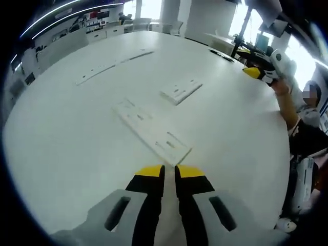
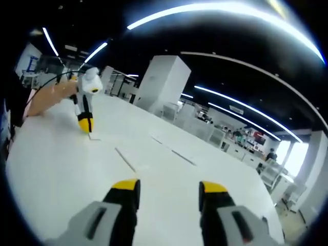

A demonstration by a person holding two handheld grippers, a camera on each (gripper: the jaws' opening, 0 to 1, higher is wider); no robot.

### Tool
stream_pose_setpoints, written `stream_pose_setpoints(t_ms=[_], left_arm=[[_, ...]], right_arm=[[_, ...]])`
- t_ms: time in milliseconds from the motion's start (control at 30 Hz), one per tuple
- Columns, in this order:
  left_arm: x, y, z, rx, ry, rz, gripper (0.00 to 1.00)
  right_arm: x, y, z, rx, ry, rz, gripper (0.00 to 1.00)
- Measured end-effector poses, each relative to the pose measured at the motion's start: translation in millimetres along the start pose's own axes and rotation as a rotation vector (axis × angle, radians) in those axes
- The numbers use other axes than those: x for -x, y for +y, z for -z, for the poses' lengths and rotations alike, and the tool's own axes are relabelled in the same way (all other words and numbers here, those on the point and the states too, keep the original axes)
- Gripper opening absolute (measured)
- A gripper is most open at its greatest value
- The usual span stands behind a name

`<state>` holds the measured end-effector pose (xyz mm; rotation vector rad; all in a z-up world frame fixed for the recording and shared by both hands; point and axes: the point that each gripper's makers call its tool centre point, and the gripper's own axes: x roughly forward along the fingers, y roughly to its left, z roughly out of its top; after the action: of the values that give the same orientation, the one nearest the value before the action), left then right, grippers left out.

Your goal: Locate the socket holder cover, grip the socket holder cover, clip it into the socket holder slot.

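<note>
On a broad white round table [image 1: 66, 148], seen from the left gripper view, lies a long flat white plastic socket holder strip [image 1: 151, 131] with rectangular slots; its near end sits just beyond the left gripper [image 1: 169, 170], whose yellow-tipped black jaws stand nearly together with a thin gap, holding nothing; a smaller flat white rectangular socket holder cover [image 1: 181, 90] rests on the table just beyond the strip, apart from it; farther past the strip, a long thin white strip piece [image 1: 113, 65] lies near the table's far side; at that view's right edge a person's arm reaches over the table holding the right gripper [image 1: 253, 72], its yellow tip near the rim; from the right gripper view, the right gripper [image 2: 169, 187] shows its jaws wide apart and empty above the table; the left gripper [image 2: 85, 124] points down at the table there, a hand around its white body.
</note>
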<state>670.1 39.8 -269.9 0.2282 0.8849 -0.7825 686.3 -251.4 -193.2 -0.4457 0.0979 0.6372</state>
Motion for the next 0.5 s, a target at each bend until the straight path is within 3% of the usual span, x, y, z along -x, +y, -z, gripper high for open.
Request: stream_pose_setpoints(t_ms=[500], left_arm=[[-0.9,-0.5,-0.5,-0.014,-0.014,-0.014,0.10]], right_arm=[[-0.9,0.8,1.9,0.008,0.011,-0.008,0.47]])
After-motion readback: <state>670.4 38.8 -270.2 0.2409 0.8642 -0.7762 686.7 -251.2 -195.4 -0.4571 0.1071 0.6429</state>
